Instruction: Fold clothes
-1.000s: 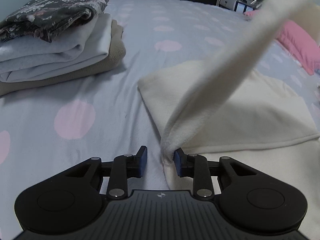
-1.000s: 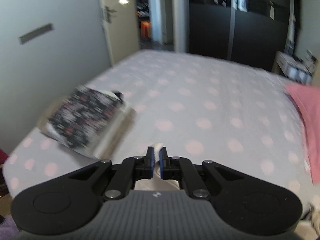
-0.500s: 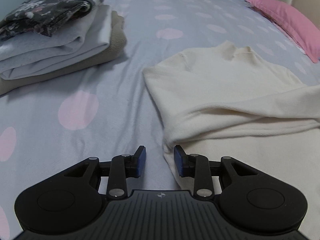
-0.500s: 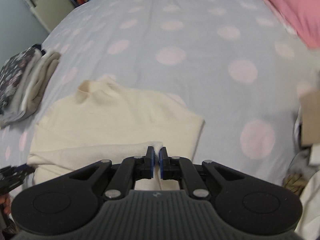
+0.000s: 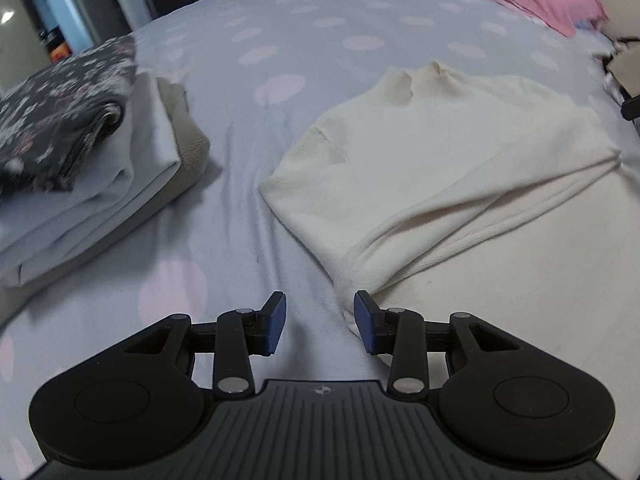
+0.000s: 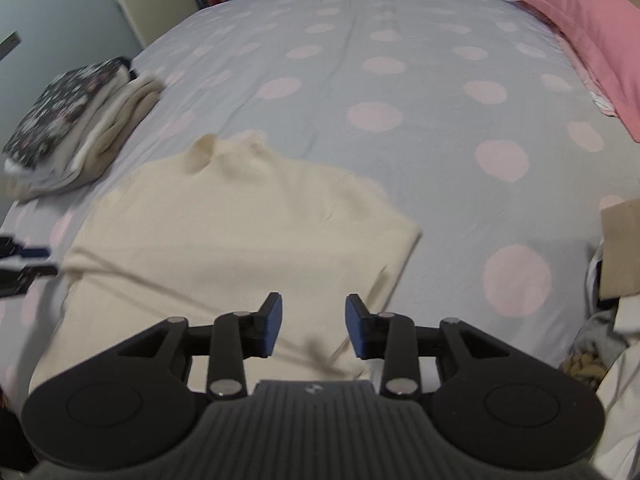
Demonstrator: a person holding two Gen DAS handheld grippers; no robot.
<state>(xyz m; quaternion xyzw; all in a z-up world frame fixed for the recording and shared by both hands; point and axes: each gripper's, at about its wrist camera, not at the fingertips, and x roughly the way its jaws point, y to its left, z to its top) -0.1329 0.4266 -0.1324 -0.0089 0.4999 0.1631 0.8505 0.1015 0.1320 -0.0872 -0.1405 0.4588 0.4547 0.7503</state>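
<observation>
— Where is the sweater (image 5: 432,168)?
— Flat on the bed (image 6: 400,80), collar pointing away toward the far end, a sleeve folded across it.
— The jaws?
— Left gripper (image 5: 320,322) and right gripper (image 6: 313,326) are both opening, nothing pinched.
— Any difference between views?
— Only the right view shows a door (image 6: 120,0); both show the stack of folded clothes (image 5: 80,152).

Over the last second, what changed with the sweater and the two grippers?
The sleeve that the right hand-held gripper held pinched in the air came down across the cream sweater and was let go; its jaws are opening with nothing between the pads. The left hand-held gripper, which had the sweater's edge at its pad, is opening too, clear of the cloth. The folded stack and pink pillow stayed put.
</observation>
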